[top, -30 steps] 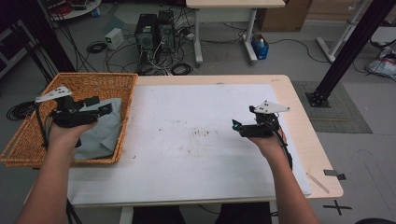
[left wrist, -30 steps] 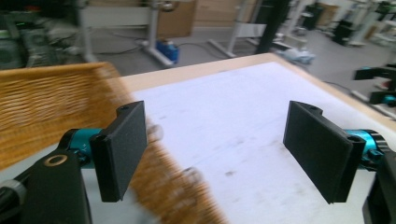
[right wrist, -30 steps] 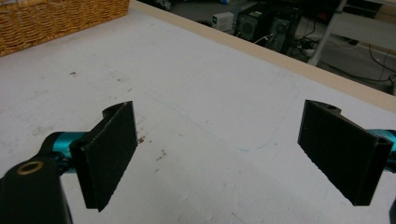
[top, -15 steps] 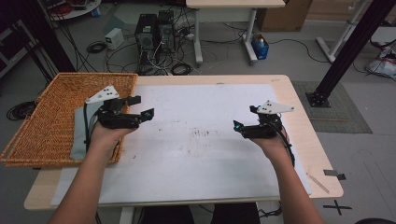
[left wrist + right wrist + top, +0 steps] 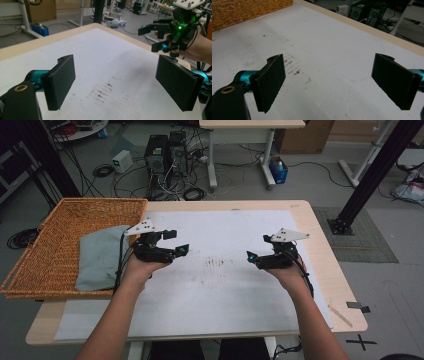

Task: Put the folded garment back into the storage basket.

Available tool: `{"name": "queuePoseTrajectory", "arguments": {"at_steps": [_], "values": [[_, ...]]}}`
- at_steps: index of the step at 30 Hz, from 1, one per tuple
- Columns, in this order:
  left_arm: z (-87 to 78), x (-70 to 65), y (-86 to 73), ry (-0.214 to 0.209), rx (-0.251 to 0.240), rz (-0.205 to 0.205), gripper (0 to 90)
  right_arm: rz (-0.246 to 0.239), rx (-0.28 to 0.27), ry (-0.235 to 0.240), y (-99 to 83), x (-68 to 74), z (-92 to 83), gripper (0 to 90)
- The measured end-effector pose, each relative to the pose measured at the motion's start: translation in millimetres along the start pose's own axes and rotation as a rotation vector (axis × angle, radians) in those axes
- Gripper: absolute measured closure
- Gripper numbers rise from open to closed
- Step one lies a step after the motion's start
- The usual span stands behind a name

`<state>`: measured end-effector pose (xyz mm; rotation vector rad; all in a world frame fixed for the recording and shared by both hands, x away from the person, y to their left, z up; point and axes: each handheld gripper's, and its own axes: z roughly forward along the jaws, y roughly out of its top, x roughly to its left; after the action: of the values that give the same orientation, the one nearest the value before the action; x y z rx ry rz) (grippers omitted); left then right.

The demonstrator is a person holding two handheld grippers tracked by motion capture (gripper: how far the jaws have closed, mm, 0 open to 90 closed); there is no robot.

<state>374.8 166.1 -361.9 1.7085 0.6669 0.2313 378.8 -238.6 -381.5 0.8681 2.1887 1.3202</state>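
Note:
A folded grey cloth (image 5: 98, 258) lies in the wicker basket (image 5: 35, 250) on the table's left end. My left gripper (image 5: 177, 242) hovers just right of the basket over the white sheet (image 5: 225, 290), open, with nothing between its pads (image 5: 61, 80). Across the sheet, my right gripper (image 5: 258, 249) is open and empty too, pointing left toward the other one. In the left gripper view the right gripper (image 5: 150, 37) faces me, held in a hand. The right gripper view looks along its own spread fingers (image 5: 272, 80) at the stained sheet and a corner of the basket (image 5: 249, 10).
Dark smudges (image 5: 215, 262) mark the sheet's middle. A strip of tape (image 5: 341, 315) lies near the table's front right corner. Beyond the far edge are computer towers (image 5: 165, 152), cables, another table's legs (image 5: 212, 157) and a black frame post (image 5: 370, 175) at right.
My left gripper came out of the basket and moved right over the white sheet, leaving the grey cloth lying in the basket. The right gripper has hardly moved.

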Motion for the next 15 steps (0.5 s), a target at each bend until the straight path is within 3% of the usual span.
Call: {"name": "queuePoseTrajectory", "arguments": {"at_steps": [15], "values": [[15.9, 0.4, -18.5, -0.02, 0.02, -0.024, 16.2, -0.002, 0.032, 0.017, -9.5, 4.4, 9.7, 11.9]]}}
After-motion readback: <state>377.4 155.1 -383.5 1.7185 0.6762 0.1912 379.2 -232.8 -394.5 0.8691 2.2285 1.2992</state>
